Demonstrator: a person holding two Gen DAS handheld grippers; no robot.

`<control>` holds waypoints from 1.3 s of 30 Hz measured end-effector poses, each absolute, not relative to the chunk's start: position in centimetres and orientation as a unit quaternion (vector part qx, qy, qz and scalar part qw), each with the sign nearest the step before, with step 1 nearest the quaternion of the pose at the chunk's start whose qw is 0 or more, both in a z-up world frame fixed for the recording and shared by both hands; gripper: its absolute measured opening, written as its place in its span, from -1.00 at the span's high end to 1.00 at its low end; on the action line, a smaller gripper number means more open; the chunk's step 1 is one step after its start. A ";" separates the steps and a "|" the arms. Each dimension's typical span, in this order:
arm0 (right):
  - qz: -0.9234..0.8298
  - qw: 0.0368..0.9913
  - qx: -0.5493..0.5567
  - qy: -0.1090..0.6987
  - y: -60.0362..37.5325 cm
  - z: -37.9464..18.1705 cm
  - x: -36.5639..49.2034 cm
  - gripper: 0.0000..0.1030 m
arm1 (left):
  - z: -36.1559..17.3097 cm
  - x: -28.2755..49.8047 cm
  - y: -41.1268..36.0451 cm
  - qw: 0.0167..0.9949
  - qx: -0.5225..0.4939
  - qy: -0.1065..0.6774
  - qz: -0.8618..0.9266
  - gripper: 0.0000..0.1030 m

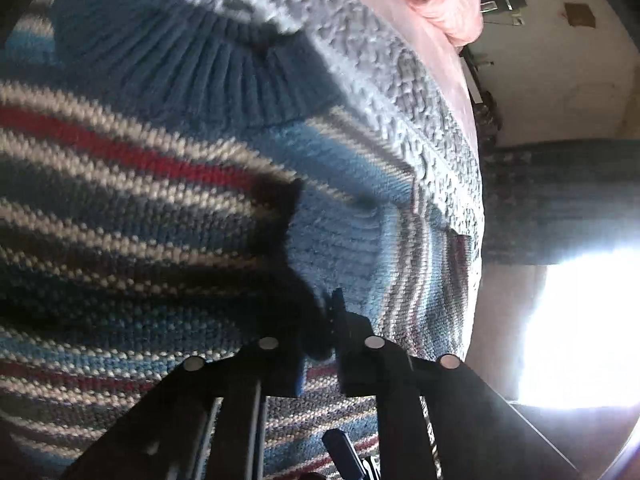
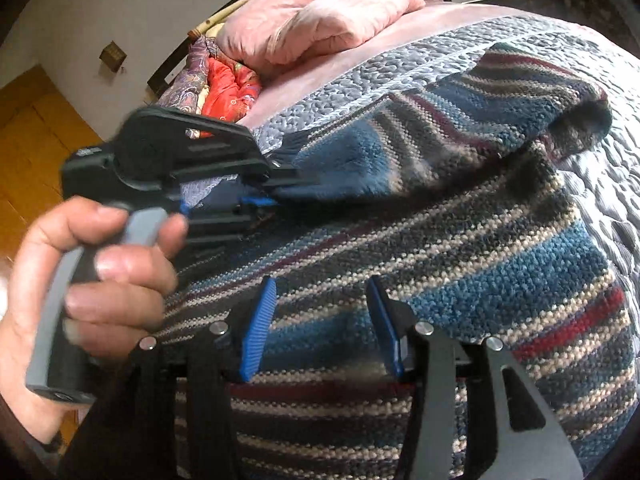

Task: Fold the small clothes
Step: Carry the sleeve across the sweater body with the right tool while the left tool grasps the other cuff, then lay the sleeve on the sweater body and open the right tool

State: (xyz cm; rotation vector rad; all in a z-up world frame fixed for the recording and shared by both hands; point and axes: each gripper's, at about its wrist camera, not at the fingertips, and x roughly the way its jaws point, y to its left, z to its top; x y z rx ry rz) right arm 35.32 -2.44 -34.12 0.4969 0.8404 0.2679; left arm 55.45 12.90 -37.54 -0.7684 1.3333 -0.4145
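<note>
Right wrist view shows a knitted sweater striped in blue, grey, cream and dark red (image 2: 460,248) spread over a pale grey quilted bedspread (image 2: 360,76). The right gripper (image 2: 320,324) hovers directly above the body of the sweater, its two blue ribbed pads (image 2: 258,328) standing well apart with striped knit visible between them and nothing pinched. One sleeve (image 2: 500,112) is folded across the upper part of the garment, its dark cuff opening toward the right edge of the bed.

At the left of that view a person's hand (image 2: 88,280) grips the grey handle of the left gripper (image 2: 288,190), whose black fingers reach sideways into the sweater's edge; the jaws look drawn close on a fold of blue knit. Behind, a pink folded blanket (image 2: 320,16) and a red patterned cloth (image 2: 228,88) lie at the head of the bed.

Left wrist view is filled by the same sweater, very near the lens: its blue ribbed collar (image 1: 192,68) lies above, stripes run across the left, and the garment's edge hangs over the bedspread at the right. The left gripper's black fingers are nearly together, with knit fabric caught between them.
</note>
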 end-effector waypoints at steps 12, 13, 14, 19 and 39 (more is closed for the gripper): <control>0.141 0.880 0.228 0.392 -1.7 -34.0 35.6 0.07 | -22.5 55.7 19.0 0.784 -0.270 0.510 -0.229 0.86; 0.141 0.880 0.228 0.392 -1.7 -34.0 35.6 0.07 | -21.5 55.5 19.8 0.789 -0.265 0.505 -0.228 0.86; 0.141 0.880 0.228 0.392 -1.7 -34.0 35.7 0.07 | -21.0 55.4 20.4 0.793 -0.262 0.501 -0.228 0.86; 0.141 0.880 0.228 0.392 -1.7 -34.1 35.9 0.07 | -19.6 54.6 23.7 0.807 -0.252 0.488 -0.218 0.86; 0.137 0.873 0.244 0.398 -2.5 -34.8 36.2 0.07 | -36.5 51.8 35.3 0.767 -0.261 0.580 -0.087 0.84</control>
